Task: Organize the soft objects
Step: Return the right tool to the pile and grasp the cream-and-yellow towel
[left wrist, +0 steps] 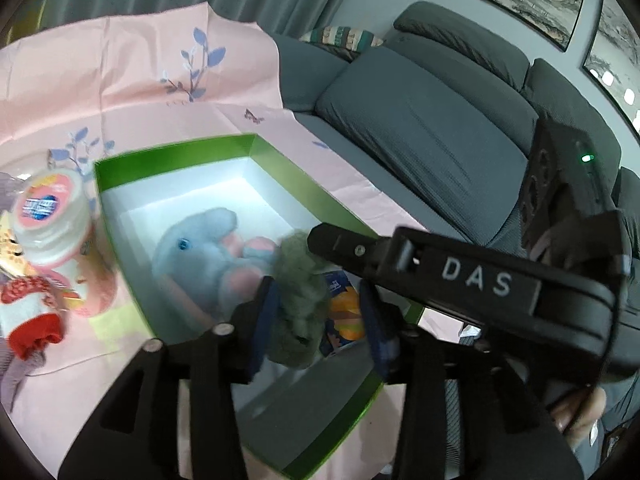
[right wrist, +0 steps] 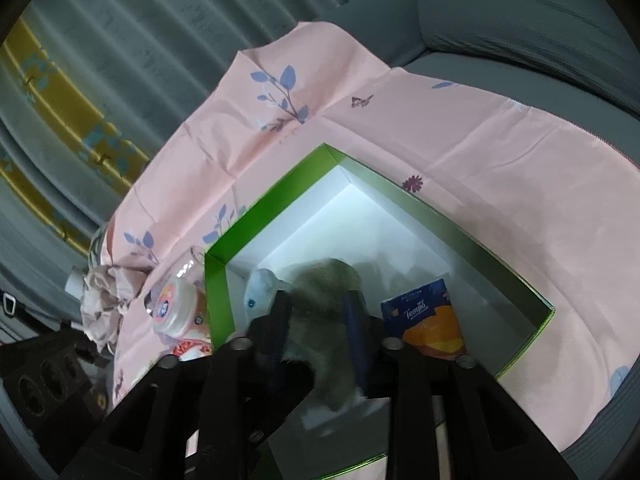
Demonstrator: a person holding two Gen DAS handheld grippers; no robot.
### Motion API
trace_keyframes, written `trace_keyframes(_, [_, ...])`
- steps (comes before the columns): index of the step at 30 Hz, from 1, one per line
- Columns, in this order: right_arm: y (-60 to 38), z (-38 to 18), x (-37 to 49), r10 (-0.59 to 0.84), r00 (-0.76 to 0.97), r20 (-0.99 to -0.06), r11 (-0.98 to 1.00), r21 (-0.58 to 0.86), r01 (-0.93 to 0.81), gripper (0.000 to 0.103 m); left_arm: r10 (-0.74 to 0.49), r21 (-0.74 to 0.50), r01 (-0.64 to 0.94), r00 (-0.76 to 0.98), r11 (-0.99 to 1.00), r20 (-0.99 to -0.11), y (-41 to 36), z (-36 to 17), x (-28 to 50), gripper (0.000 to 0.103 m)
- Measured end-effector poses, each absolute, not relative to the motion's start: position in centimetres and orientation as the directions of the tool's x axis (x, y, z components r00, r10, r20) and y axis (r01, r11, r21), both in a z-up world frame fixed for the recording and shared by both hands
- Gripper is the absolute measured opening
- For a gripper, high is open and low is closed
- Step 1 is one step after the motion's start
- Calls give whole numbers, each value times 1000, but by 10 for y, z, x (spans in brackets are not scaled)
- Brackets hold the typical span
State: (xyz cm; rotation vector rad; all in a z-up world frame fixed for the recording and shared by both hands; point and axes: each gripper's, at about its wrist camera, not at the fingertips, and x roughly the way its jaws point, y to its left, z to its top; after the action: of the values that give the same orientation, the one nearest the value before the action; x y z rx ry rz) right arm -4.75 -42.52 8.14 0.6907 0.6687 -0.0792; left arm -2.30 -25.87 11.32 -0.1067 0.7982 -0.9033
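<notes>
A green box with a white inside (left wrist: 172, 152) (right wrist: 264, 200) lies on a pink cloth. In it lie a blue and pink plush toy (left wrist: 200, 256) (right wrist: 260, 284) and a blue and orange tissue pack (left wrist: 344, 312) (right wrist: 432, 320). A grey fuzzy soft thing (left wrist: 300, 300) (right wrist: 324, 320) hangs over the box. My right gripper (right wrist: 316, 320) is shut on it; its arm reaches in from the right in the left wrist view (left wrist: 460, 272). My left gripper (left wrist: 316, 320) is open around the same grey thing, pads apart from it.
Left of the box stand a pink-lidded jar (left wrist: 52, 216) (right wrist: 176, 308), a red and white sock (left wrist: 32, 312) and crumpled mauve cloth (right wrist: 104, 296). The pink floral cloth (left wrist: 160, 64) (right wrist: 480, 152) covers a grey sofa (left wrist: 420, 112). Curtains hang behind.
</notes>
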Motion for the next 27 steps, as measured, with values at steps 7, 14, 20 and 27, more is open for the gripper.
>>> trace_keyframes(7, [-408, 99, -52, 156, 840, -520, 795, 571, 206, 71, -760, -440, 636, 409, 634, -506, -209, 132, -28, 79])
trace_keyframes(14, [-383, 121, -59, 159, 900, -406, 819, 563, 109, 86, -727, -451, 572, 508, 686, -462, -147, 151, -34, 90])
trace_keyframes(20, [-358, 131, -57, 214, 911, -352, 831, 555, 19, 90, -652, -430, 491, 602, 757, -461, -90, 155, -38, 102])
trace_keyframes(27, [-327, 136, -54, 241, 901, -360, 867, 496, -33, 92, -507, -373, 352, 692, 858, -513, -23, 141, -45, 102])
